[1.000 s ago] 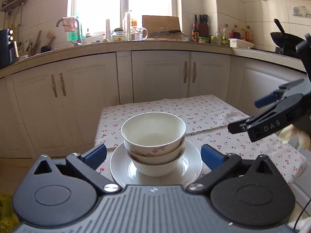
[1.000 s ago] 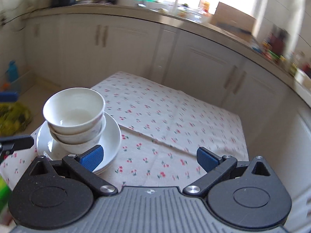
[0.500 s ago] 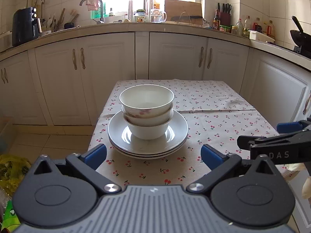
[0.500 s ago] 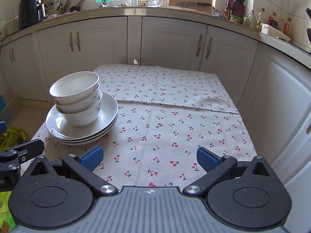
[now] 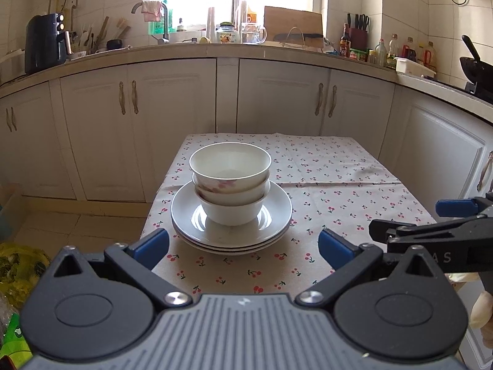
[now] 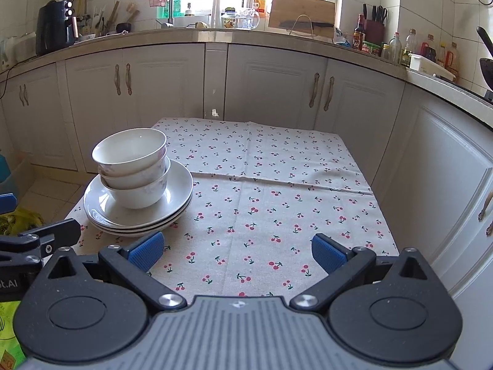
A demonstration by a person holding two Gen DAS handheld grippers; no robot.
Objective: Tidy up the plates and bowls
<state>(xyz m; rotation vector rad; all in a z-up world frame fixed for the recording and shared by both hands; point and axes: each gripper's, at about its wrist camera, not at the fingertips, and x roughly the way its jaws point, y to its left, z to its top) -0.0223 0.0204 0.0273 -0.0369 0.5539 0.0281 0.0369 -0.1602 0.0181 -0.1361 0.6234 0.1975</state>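
Both grippers have drawn back from the stacked bowls (image 5: pixel 230 185) and plates (image 5: pixel 231 234). The left gripper (image 5: pixel 243 246) and right gripper (image 6: pixel 235 249) gape wide, empty. A cherry-print tablecloth (image 6: pixel 277 203) faces white cabinets (image 5: pixel 172 123).

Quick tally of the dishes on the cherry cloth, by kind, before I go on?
Bowls: 3, nested on top of the plates
Plates: 3, stacked on the cloth
Total: 6 dishes, all in one pile; neither gripper holds any.

right tongs (image 6: pixel 237 251) spread wide, empty | bowls (image 6: pixel 132 166) nested on stacked plates (image 6: pixel 178 197) (table's left) | cherry tablecloth (image 6: pixel 277 203)
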